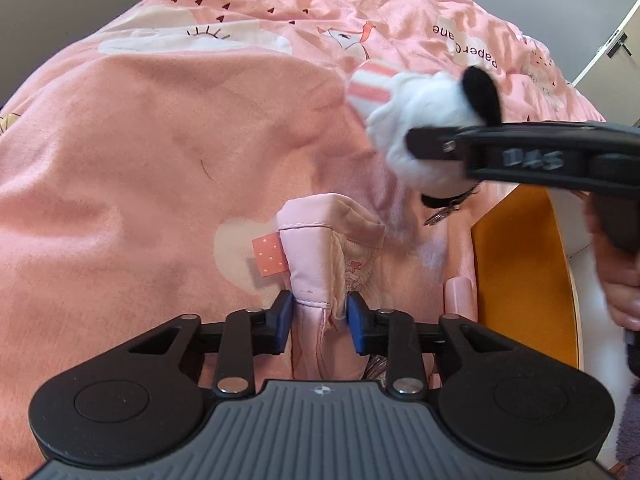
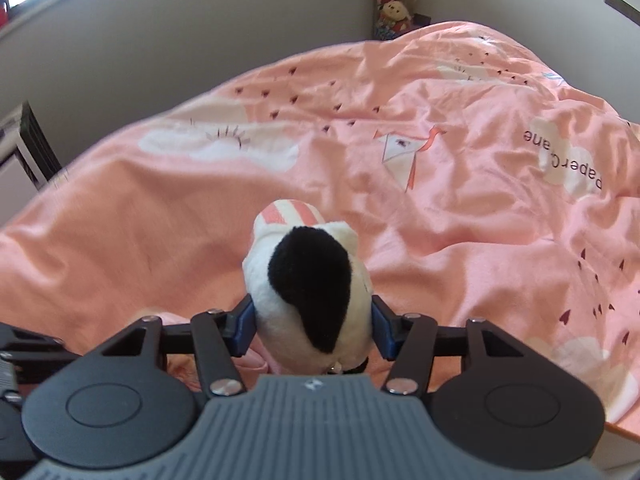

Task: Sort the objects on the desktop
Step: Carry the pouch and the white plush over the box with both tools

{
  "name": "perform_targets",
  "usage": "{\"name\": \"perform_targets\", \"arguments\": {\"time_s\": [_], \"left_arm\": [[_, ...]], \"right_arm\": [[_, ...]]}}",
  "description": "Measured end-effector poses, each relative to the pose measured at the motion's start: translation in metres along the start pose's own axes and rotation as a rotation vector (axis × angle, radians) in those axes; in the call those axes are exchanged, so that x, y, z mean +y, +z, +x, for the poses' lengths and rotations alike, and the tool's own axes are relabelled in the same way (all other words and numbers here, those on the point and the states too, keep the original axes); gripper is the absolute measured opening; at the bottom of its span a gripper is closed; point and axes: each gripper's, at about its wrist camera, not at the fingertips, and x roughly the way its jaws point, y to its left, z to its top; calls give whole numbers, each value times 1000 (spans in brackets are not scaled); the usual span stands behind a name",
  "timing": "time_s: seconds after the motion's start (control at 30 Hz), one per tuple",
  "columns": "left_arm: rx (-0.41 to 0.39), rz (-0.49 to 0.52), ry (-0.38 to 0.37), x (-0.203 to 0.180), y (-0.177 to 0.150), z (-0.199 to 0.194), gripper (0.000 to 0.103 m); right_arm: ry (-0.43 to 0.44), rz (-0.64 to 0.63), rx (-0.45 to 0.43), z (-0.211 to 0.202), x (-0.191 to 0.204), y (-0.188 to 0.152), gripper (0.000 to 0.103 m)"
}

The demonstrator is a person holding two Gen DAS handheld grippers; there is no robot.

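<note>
Over a pink quilt [image 2: 460, 208] printed with clouds, kites and small dark triangles, two black claws with blue pads, each clenched on something soft. Left claw [image 1: 320, 322] pinched tight on a pale pink pouch [image 1: 316, 252], gripped low on its folded fabric, upper end standing up and sagging toward the right. Orange dotted tab [image 1: 269, 255] sticking out from the pouch's left seam. Right claw [image 2: 313, 326] clamped on a white plush toy [image 2: 308, 288], pads [image 2: 245, 326] pressed into both flanks, black ear patch facing the camera, pink-and-white striped end pointing away toward the far quilt. Seen from the left wrist, same toy [image 1: 420, 120] held up above and to the right of the pouch, well apart from it, with the right claw's arm [image 1: 520, 156] crossing the frame from the right edge. Dark collar and small metal ring [image 1: 438, 214] hanging beneath the toy. Part of a hand [image 1: 620, 280] wrapped around the right handle at the far right. Orange panel [image 1: 524, 276] with a pale wooden edge showing beside the quilt, lower right. Small pink cylinder [image 1: 459, 292] lying just beside that panel. Grey wall [image 2: 180, 60] behind the bed; stuffed toys [image 2: 394, 0] stacked in the far corner. Toy slightly blurred in the left view.
</note>
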Motion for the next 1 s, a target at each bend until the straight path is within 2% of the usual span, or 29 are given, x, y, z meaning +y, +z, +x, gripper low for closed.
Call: {"name": "perform_targets", "arguments": {"time_s": [0.17, 0.3, 0.43, 0.57, 0.63, 0.73, 0.87, 1.0], "left_arm": [[-83, 25, 2, -13, -1, -27, 26], [-150, 31, -32, -25, -1, -55, 25], [-211, 41, -84, -37, -5, -87, 25], [-246, 54, -154, -50, -9, -112, 25], [-254, 73, -184, -59, -12, -120, 25], [-265, 112, -226, -76, -18, -128, 25], [-257, 152, -287, -98, -29, -130, 25], [-219, 180, -318, -118, -40, -119, 25]], "right_arm": [[21, 46, -87, -56, -10, 1, 59], [15, 87, -157, -109, -22, -11, 59], [-4, 160, -189, -157, -37, -37, 59], [-44, 271, -191, -199, -55, -77, 59], [-77, 320, -174, -213, -61, -99, 59], [-112, 383, -102, -221, -67, -131, 59], [-148, 477, 22, -208, -76, -173, 60], [-143, 550, 111, -188, -79, -204, 60]]}}
